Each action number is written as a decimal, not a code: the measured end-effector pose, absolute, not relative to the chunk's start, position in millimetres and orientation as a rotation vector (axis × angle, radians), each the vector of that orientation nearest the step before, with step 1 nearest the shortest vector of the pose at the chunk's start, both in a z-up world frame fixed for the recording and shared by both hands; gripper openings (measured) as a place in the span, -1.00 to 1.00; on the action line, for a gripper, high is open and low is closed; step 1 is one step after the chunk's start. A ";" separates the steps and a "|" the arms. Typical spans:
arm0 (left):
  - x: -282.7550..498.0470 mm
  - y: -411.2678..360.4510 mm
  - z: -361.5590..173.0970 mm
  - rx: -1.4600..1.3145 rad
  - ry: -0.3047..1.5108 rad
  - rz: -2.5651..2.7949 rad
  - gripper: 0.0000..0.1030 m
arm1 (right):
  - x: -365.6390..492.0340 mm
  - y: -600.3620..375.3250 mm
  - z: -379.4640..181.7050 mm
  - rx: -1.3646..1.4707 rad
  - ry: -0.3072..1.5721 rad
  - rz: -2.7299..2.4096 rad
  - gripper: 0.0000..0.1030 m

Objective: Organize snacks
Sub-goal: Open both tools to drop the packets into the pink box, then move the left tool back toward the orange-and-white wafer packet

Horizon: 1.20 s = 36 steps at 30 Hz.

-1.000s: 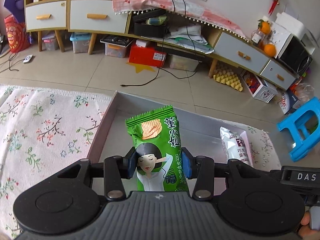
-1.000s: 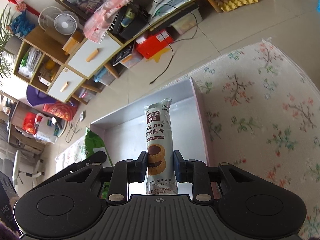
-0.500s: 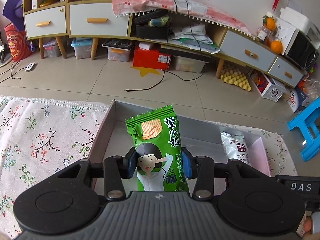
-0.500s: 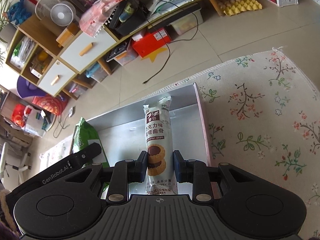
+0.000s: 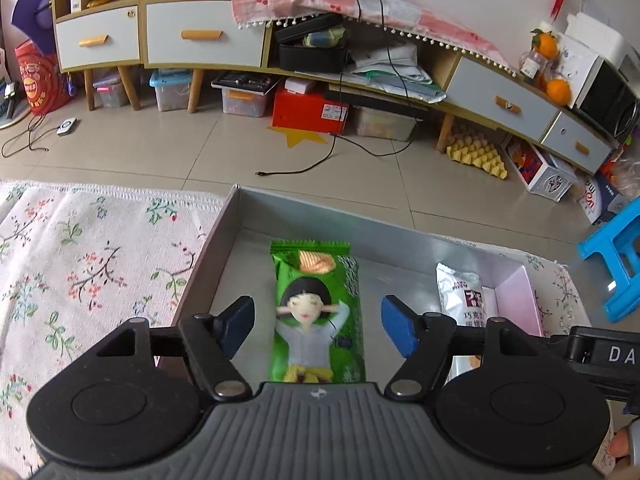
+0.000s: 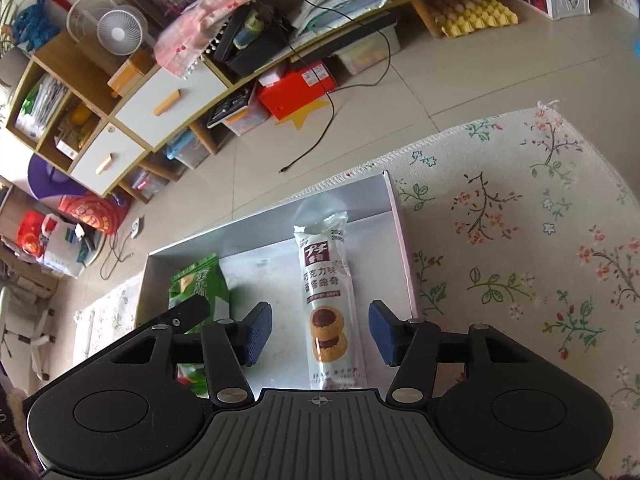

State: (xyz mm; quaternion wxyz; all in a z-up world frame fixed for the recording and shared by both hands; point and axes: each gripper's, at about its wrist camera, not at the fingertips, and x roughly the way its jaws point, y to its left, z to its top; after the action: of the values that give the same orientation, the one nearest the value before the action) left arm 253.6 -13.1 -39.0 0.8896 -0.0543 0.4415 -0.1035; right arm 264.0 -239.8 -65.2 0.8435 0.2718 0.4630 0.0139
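A green chip packet [image 5: 318,312] lies flat in the silver box [image 5: 320,216], on its left side. My left gripper [image 5: 318,326] is open above it, pads apart on either side and clear of the packet. A pale cookie packet [image 6: 330,304] lies flat in the box [image 6: 272,220] toward the right wall. My right gripper [image 6: 320,332] is open above it, pads clear of it. The cookie packet also shows in the left wrist view [image 5: 460,296], the green packet in the right wrist view [image 6: 198,284].
The box sits on a floral cloth [image 5: 80,264] near its far edge. Beyond is tiled floor [image 5: 240,152] with a black cable [image 5: 320,160], a long low cabinet [image 5: 200,40] and a blue stool [image 5: 616,264] at right.
Both grippers have opened and let go of their packets. The green packet and the cookie packet now lie flat in the box instead of standing between the pads.
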 end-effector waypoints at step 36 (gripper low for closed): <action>138.9 29.2 -11.5 -0.011 0.963 -0.204 0.99 | 116.2 -206.3 -9.2 0.423 0.907 0.114 0.70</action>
State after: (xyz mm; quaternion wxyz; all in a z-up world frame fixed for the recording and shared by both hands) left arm 138.9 29.2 -11.5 0.8813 -0.0053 0.4623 -0.0978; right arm 116.2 -206.3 -9.2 0.8758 0.2029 0.4345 0.0545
